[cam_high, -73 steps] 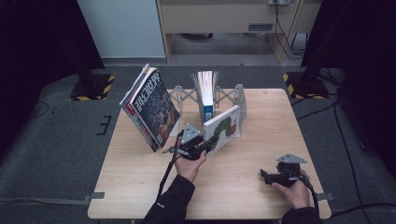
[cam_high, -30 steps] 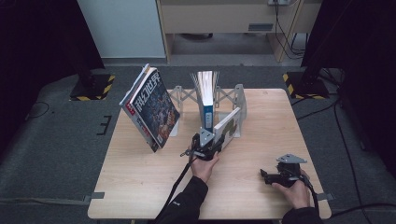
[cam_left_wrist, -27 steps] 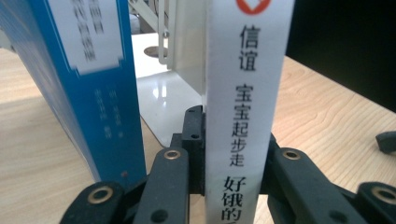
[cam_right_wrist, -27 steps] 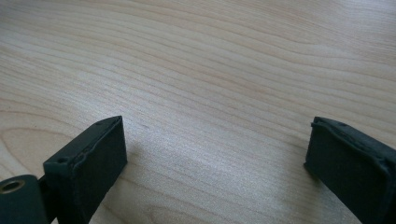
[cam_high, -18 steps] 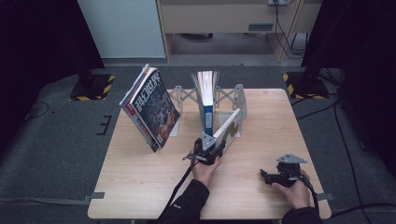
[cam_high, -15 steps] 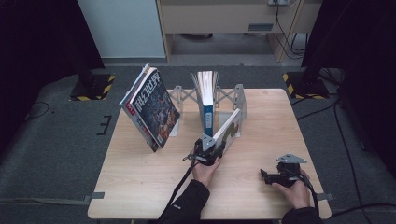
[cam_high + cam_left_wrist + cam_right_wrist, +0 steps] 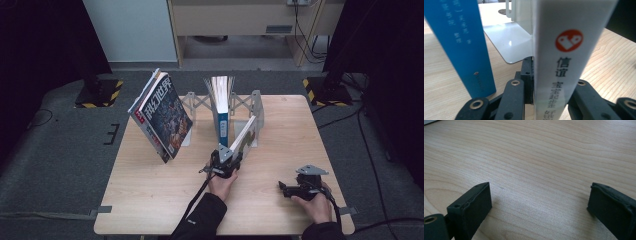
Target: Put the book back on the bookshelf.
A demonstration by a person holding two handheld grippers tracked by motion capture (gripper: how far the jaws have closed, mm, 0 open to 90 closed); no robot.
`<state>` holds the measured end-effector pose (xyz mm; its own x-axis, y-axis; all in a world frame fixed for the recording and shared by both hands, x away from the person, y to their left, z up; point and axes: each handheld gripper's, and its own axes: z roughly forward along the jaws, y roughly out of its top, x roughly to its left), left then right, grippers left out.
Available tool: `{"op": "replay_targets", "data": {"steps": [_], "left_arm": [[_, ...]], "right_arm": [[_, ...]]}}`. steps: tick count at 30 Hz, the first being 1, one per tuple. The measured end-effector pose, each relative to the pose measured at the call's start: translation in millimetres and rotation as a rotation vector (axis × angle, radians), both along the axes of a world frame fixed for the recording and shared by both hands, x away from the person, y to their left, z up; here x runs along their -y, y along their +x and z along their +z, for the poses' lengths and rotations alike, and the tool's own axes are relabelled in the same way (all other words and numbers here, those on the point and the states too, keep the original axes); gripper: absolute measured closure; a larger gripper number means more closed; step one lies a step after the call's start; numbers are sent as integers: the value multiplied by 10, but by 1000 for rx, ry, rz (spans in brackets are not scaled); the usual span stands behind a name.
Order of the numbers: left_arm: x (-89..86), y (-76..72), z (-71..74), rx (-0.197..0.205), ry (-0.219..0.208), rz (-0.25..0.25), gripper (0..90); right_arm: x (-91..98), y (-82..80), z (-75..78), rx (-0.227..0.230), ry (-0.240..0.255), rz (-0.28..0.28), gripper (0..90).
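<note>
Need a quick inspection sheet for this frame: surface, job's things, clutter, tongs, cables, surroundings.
Surface: wooden table, bare wood near the person.
Job's things: white book clamped by its spine, leaning on the metal rack; blue book upright in the rack; magazine tilted at the rack's left end.
Clutter: nothing seen.
Tongs: left tongs shut on the white book; right tongs open, resting low over the table.
Cables: one trails from each hand; more on the floor at right.
Surroundings: grey floor, dark curtains, cabinet behind.
</note>
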<state>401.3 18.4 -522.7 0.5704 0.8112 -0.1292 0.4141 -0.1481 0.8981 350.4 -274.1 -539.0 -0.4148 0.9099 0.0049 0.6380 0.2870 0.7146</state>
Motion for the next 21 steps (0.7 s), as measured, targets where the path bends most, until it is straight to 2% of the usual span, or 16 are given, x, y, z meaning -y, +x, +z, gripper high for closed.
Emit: {"op": "replay_targets", "data": {"steps": [6, 9, 12, 15, 18, 21], "left_arm": [[-11, -18, 14, 5, -5, -41, 663], [-43, -76, 17, 11, -2, -66, 600], [-104, -133, 12, 21, 14, -71, 583], [-160, -159, 15, 23, 8, -73, 601], [-186, -172, 22, 13, -5, -79, 684], [-186, -172, 26, 9, -5, -74, 699]], "right_arm": [[-2, 0, 0, 0, 2, -3, 53], [-2, 0, 0, 0, 2, -3, 53], [0, 1, 0, 1, 0, 0, 53], [1, 6, -1, 4, -2, 2, 51], [0, 7, -1, 4, -2, 2, 51], [0, 7, -1, 4, -2, 2, 51]]}}
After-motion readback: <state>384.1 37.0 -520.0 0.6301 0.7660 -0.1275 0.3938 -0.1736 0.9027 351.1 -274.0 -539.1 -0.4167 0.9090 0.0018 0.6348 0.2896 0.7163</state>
